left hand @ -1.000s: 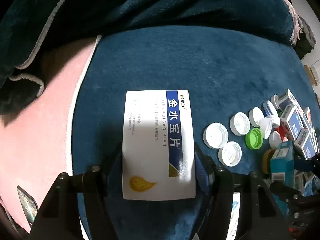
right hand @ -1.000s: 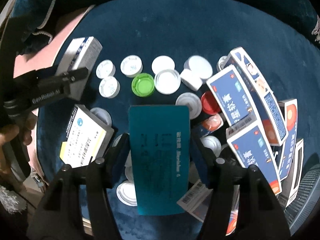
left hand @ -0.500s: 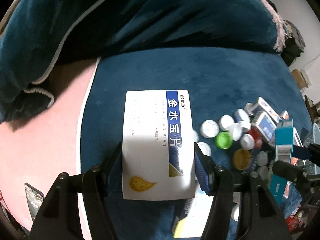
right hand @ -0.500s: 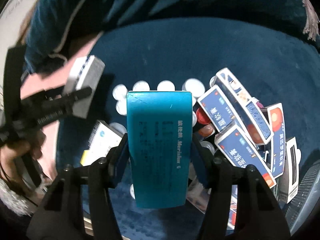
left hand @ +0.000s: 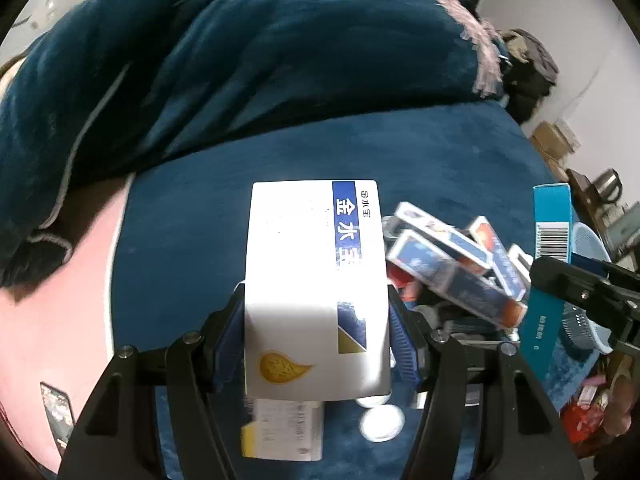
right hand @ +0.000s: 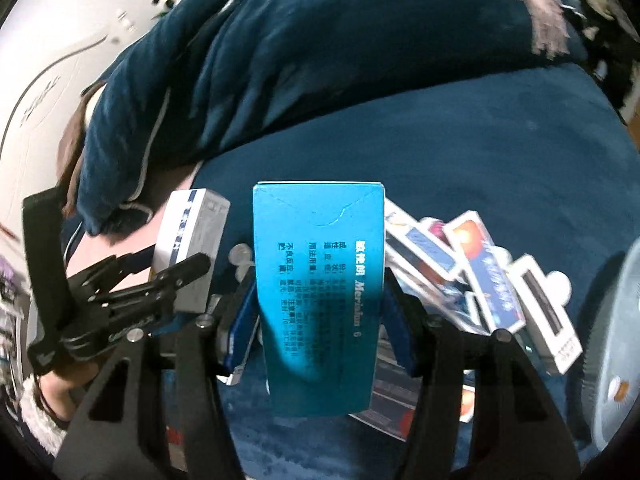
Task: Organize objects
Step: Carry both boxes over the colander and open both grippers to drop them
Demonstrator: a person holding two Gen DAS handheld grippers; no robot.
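Note:
My left gripper is shut on a white medicine box with a blue stripe and a gold drop mark, held up above the dark blue blanket. In the right wrist view that same white box shows at the left, between the left gripper's fingers. My right gripper is shut on a teal medicine box with printed text, also lifted; the teal box appears at the right edge of the left wrist view.
A heap of blue-and-white boxes lies on the blanket to the right. A white bottle cap and a yellow-edged box lie below the left gripper. A blue slotted basket stands at far right. A folded blanket lies behind.
Both grippers have risen with their boxes and tilted up; the caps and boxes on the blanket now look smaller and lower, and more of the folded blanket and room shows.

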